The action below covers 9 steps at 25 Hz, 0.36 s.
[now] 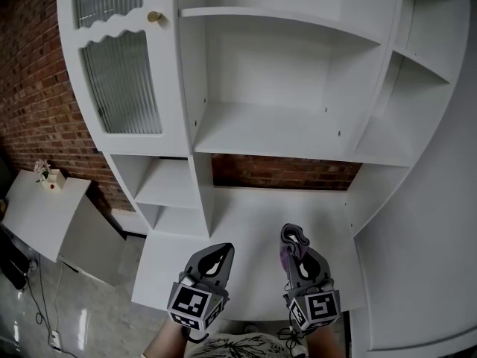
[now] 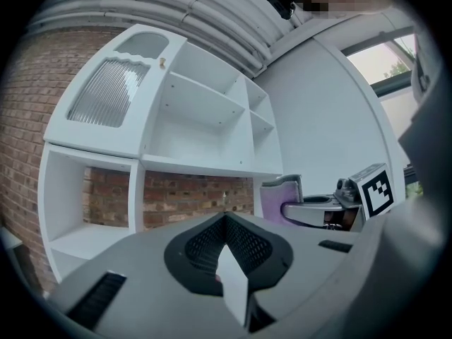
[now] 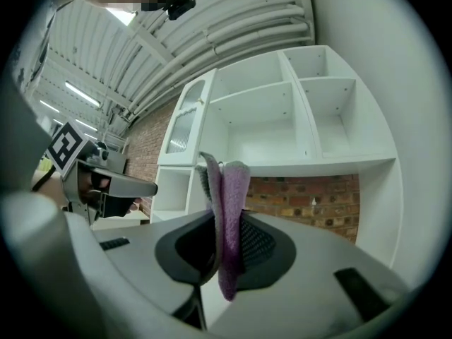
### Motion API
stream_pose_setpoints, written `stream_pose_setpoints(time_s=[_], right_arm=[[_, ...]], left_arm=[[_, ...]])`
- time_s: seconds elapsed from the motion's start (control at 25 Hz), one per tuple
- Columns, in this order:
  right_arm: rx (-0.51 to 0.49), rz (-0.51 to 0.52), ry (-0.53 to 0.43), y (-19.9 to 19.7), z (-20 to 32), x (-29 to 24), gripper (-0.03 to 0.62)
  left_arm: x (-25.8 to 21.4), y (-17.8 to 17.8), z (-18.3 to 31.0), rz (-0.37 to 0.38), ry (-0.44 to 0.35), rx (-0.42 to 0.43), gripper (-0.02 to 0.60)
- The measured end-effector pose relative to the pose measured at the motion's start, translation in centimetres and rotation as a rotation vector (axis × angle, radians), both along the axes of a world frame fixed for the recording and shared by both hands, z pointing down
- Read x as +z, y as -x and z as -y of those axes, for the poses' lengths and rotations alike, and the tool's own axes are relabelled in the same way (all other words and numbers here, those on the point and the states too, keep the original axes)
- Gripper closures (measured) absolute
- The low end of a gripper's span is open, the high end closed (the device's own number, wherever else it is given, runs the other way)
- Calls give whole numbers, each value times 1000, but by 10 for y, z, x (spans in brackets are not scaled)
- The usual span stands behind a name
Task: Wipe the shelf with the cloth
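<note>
A white shelf unit (image 1: 283,136) fills the head view, with a wide bare lower surface (image 1: 253,230) in front of a brick back. My right gripper (image 1: 296,246) is shut on a purple cloth (image 1: 292,239), held just above that lower surface at its right half. In the right gripper view the cloth (image 3: 227,217) hangs folded between the jaws. My left gripper (image 1: 221,253) hovers beside it, jaws together and nothing in them. In the left gripper view the right gripper (image 2: 321,209) and the cloth (image 2: 279,198) show at the right.
A ribbed glass cabinet door (image 1: 123,80) with a brass knob (image 1: 154,16) closes the upper left compartment. Small open cubbies (image 1: 168,185) sit below it. A white side table (image 1: 45,207) stands at the left by the brick wall. Cables (image 1: 45,312) lie on the floor.
</note>
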State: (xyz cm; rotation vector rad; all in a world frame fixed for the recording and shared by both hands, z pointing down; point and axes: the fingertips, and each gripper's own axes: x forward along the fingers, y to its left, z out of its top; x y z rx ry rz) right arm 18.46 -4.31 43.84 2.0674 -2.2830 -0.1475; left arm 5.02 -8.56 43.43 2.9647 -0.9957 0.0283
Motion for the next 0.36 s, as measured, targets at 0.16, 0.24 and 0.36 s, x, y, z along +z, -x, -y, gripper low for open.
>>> stream_pose_setpoints(time_s=[0.16, 0.24, 0.36], right_arm=[[-8, 5, 8, 6, 1, 1, 530], [-10, 5, 12, 9, 0, 1, 530], [-12, 15, 20, 12, 0, 4, 530]], left_arm=[[-1, 6, 1, -11, 5, -3, 566], [1, 8, 1, -6, 12, -4, 566], [3, 11, 2, -11, 13, -6, 566]])
